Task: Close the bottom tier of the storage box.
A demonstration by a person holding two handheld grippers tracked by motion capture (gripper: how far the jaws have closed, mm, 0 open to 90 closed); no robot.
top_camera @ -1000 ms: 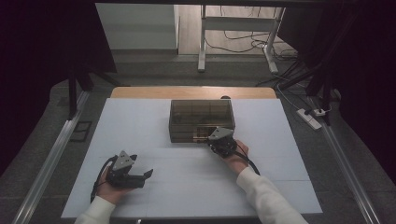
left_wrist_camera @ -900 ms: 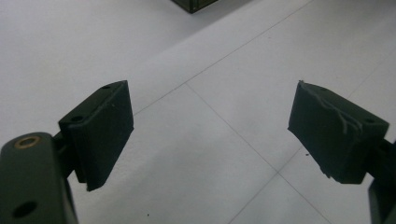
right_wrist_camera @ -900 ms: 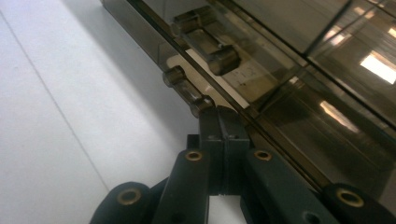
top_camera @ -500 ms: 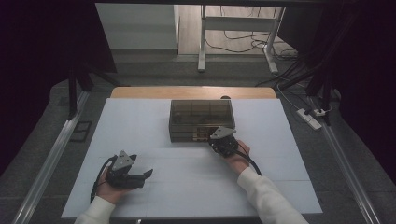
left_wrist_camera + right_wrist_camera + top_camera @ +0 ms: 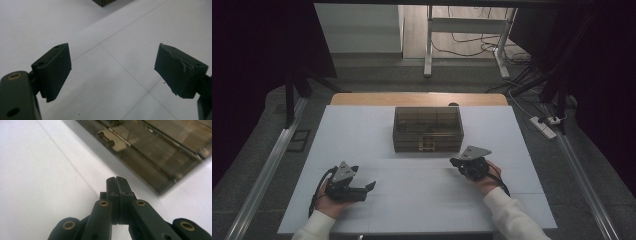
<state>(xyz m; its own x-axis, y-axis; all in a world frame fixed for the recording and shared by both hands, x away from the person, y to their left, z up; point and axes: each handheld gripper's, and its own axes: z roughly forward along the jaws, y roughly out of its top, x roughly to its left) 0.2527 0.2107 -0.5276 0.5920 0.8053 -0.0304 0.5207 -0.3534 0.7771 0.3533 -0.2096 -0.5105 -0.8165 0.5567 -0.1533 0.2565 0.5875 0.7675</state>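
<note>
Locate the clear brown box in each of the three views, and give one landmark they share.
High view: the clear brown box sits at the table's middle, beyond both grippers.
Left gripper view: only a dark corner of the box shows at the top edge, above the open jaws.
Right gripper view: the box spans the upper right, just beyond the shut right gripper.
Shared landmark: the white table with its thin seam lines.

No text, label, brand, number or sign can be read in any of the views: none is seen on the box (image 5: 427, 129), on the bench (image 5: 412, 200), or on either gripper.
</note>
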